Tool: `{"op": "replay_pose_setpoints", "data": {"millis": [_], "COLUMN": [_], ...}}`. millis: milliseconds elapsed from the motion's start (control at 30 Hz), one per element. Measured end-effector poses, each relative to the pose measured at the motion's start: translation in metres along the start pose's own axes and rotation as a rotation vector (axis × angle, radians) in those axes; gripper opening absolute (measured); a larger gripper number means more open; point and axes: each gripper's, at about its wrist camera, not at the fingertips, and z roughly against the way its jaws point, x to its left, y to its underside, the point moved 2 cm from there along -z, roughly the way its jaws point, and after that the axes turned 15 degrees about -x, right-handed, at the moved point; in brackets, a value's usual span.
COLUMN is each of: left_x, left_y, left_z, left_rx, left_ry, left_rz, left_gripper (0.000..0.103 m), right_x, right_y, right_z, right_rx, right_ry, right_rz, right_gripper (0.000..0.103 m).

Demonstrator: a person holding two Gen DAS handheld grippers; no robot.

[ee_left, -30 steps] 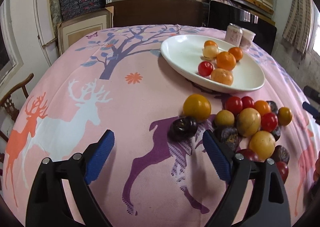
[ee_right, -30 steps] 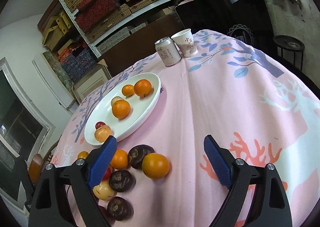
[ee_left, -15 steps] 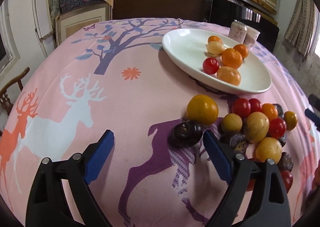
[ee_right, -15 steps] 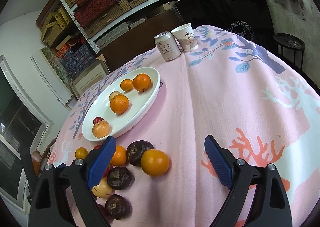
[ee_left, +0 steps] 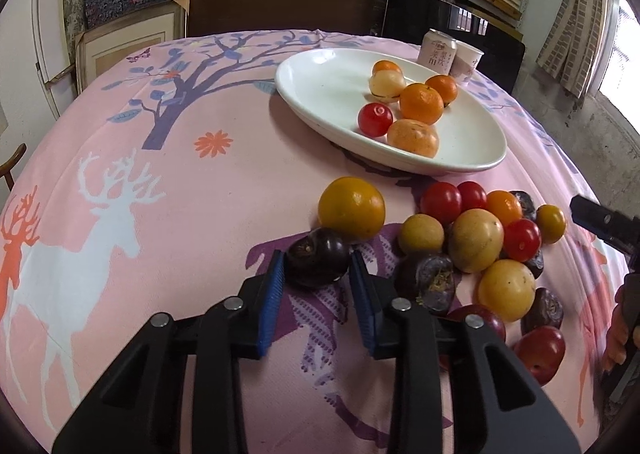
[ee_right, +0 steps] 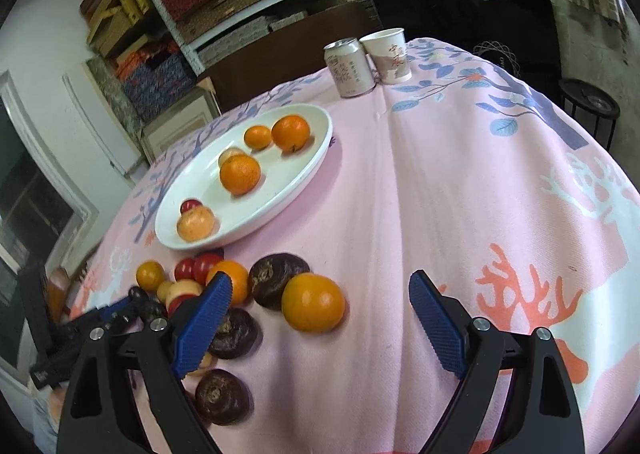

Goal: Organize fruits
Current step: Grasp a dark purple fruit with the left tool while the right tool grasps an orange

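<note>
My left gripper (ee_left: 317, 276) is shut on a dark purple fruit (ee_left: 318, 262) that rests on the pink tablecloth. A large yellow-orange fruit (ee_left: 351, 207) lies just behind it. To its right is a pile of red, yellow and dark fruits (ee_left: 480, 242). A white oval plate (ee_left: 320, 94) behind holds several oranges and a red tomato (ee_left: 375, 119). My right gripper (ee_right: 320, 318) is open and empty, above the cloth near an orange fruit (ee_right: 313, 302) and dark fruits (ee_right: 278, 280). The plate also shows in the right wrist view (ee_right: 280, 206).
A drink can (ee_right: 349, 68) and a paper cup (ee_right: 390, 56) stand at the table's far edge behind the plate. Shelves and stacked boxes line the wall. A dark stool (ee_right: 590, 106) stands beyond the table on the right. The right gripper shows in the left wrist view (ee_left: 608, 222).
My left gripper moved forward and right and closed its jaws on the dark purple fruit. The right gripper stayed open and drifted slightly.
</note>
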Motion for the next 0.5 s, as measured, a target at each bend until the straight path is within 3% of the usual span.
{"op": "replay_pose_setpoints", "data": {"millis": [133, 500], "left_x": [-0.003, 0.002], "left_y": [0.001, -0.001], "left_z": [0.0, -0.007], "left_rx": [0.001, 0.016], "left_ry": [-0.013, -0.016], "left_rz": [-0.022, 0.011], "left_gripper": [0.032, 0.032], "right_x": [0.005, 0.007], "right_y": [0.01, 0.018], "right_z": [-0.004, -0.012], "right_rx": [0.048, 0.074], "right_ry": [0.005, 0.029], "right_rz": [0.044, 0.092], "right_gripper": [0.061, 0.054]}}
